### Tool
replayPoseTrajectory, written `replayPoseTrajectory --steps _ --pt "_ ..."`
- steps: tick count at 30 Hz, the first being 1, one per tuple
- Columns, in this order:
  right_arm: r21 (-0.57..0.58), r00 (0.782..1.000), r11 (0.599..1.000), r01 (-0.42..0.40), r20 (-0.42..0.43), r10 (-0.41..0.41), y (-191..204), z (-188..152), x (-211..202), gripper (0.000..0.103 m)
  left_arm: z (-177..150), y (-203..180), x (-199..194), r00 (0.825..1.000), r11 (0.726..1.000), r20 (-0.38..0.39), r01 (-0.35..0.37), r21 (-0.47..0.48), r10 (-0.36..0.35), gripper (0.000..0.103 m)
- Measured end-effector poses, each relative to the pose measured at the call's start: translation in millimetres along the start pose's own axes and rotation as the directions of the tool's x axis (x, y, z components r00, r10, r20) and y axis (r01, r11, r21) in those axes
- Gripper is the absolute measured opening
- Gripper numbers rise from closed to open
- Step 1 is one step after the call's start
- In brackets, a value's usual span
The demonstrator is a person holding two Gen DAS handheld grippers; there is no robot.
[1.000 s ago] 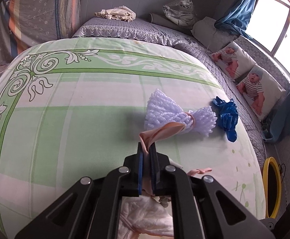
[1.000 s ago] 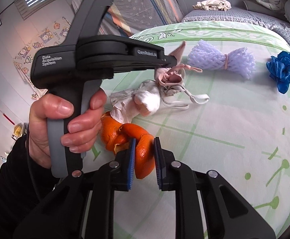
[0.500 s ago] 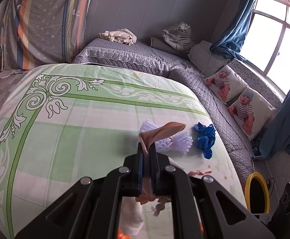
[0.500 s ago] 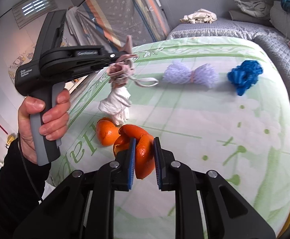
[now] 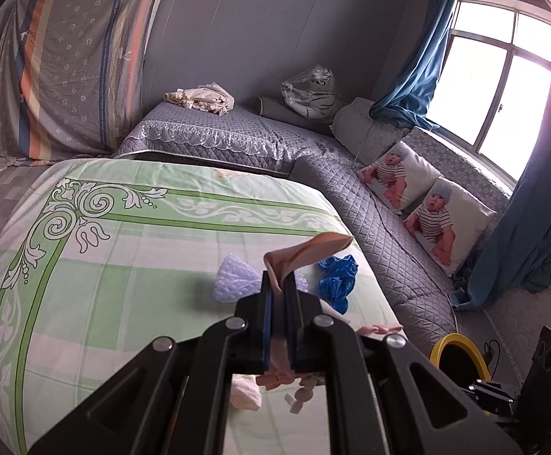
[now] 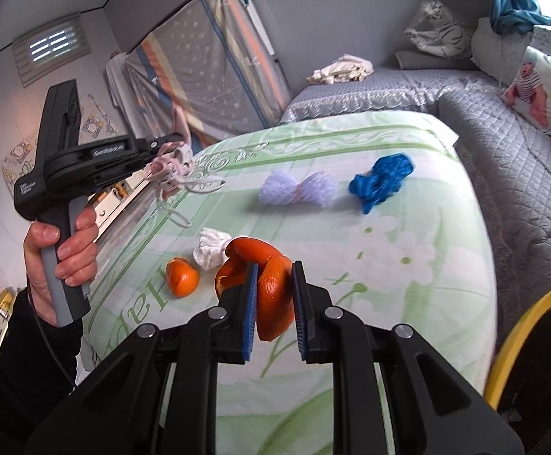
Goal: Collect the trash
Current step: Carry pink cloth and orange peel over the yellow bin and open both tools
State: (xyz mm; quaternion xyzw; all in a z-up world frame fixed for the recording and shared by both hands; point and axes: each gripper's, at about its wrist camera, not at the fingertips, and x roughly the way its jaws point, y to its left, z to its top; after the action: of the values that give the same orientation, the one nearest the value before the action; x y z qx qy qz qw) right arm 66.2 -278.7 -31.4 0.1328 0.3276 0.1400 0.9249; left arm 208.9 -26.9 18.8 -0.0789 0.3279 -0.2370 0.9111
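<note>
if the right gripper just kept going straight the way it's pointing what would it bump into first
Probably the bed. The right gripper, shut on an orange peel, points down and forward at bare green cover between the white tissue and the blue bag. Depth is hard to judge.

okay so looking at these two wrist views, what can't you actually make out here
- Left wrist view: the lower part of the pink mask in the left gripper is hidden by the gripper's body.
- Both views: the inside of the yellow-rimmed bin is dark and cut off by the frame edge, so its contents cannot be told.
- Right wrist view: the orange peel in the right gripper hides the bedspread behind it.
</note>
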Motion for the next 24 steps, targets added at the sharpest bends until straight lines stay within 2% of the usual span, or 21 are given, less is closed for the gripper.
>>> replayPoseTrajectory --steps 6,12,18,24 --pt "0.037 0.996 0.998 0.052 0.073 -0.055 -21 7 -36 0.016 -2 -30 -11 0.998 0.998 0.015 0.057 0.034 -0.057 0.006" --pt "0.081 0.981 0.99 0.113 0.15 -0.124 -43 15 -78 0.016 -7 -63 -19 0.993 0.99 0.023 0.117 0.074 -0.119 0.006" --pt "0.132 0.956 0.976 0.172 0.219 -0.198 -66 16 -119 0.016 -12 -99 -21 0.985 0.979 0.03 0.165 0.117 -0.17 0.006" --pt "0.191 0.926 0.955 0.228 0.261 -0.274 -90 10 -157 0.016 -22 -136 -12 0.971 0.96 -0.002 0.238 0.148 -0.24 0.006"
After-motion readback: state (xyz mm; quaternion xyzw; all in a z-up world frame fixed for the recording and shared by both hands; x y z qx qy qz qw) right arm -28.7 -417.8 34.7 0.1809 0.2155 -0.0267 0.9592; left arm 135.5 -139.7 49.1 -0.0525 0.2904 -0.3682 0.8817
